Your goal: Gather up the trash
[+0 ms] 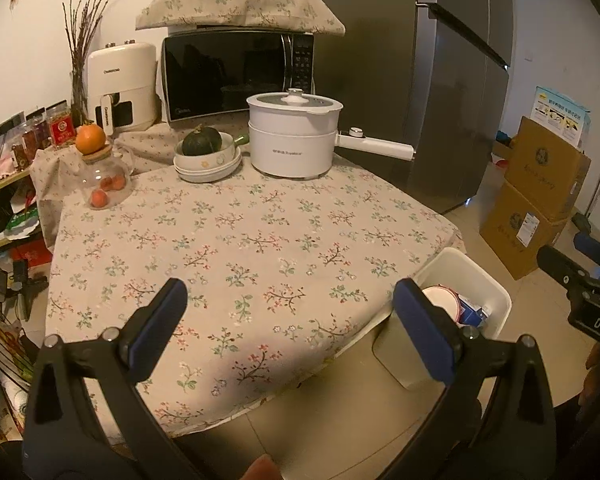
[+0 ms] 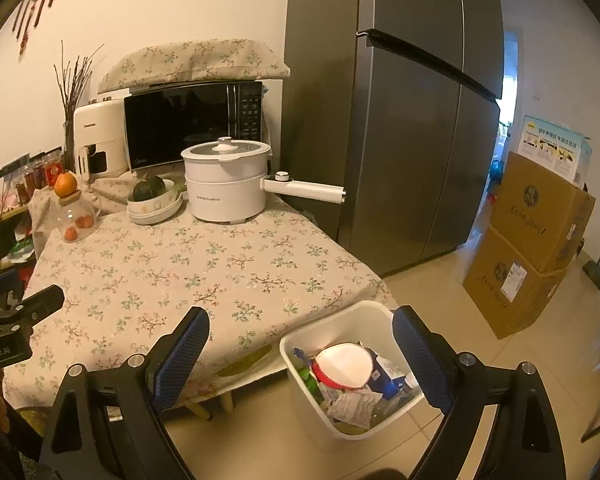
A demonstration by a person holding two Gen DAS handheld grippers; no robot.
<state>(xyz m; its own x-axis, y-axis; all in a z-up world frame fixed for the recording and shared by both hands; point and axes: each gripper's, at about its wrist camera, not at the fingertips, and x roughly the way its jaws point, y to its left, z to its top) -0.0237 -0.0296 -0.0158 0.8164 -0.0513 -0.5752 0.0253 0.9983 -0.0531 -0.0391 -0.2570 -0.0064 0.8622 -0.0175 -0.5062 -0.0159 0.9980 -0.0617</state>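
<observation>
A kitchen corner with a desk (image 2: pixel 204 280) covered by a beige floral cloth; most of its top is bare. Along the far edge stand a white electric pot (image 2: pixel 226 180) with a glass lid, its long white handle pointing right toward a tall grey refrigerator (image 2: pixel 400 120), a stack of bowls (image 2: pixel 154 206) holding a dark green squash (image 2: pixel 149 188), and, at the far left corner, a glass jar (image 2: pixel 76 220) with an orange (image 2: pixel 65 185) on its lid. Behind them sit a black microwave (image 2: pixel 192 124) topped by a floral cushion and a cream appliance (image 2: pixel 98 144). Two stacked cardboard boxes (image 2: pixel 532 248) stand on the tiled floor at right.

A white rectangular trash bin (image 2: pixel 352 376) stands upright on the floor, just beside the desk's near right corner, mouth facing up. Its long axis runs from the near left toward the far right. Inside lie a white paper bowl with a red rim (image 2: pixel 344 366), tilted on top, a blue carton (image 2: pixel 384 376) and crumpled wrappers.

The left gripper (image 1: pixel 296 320) hangs released over the desk's near edge, blue-padded fingers (image 1: pixel 160 320) spread wide, grasping nothing. The right gripper (image 2: pixel 300 356) is likewise spread wide and empty, above the bin
</observation>
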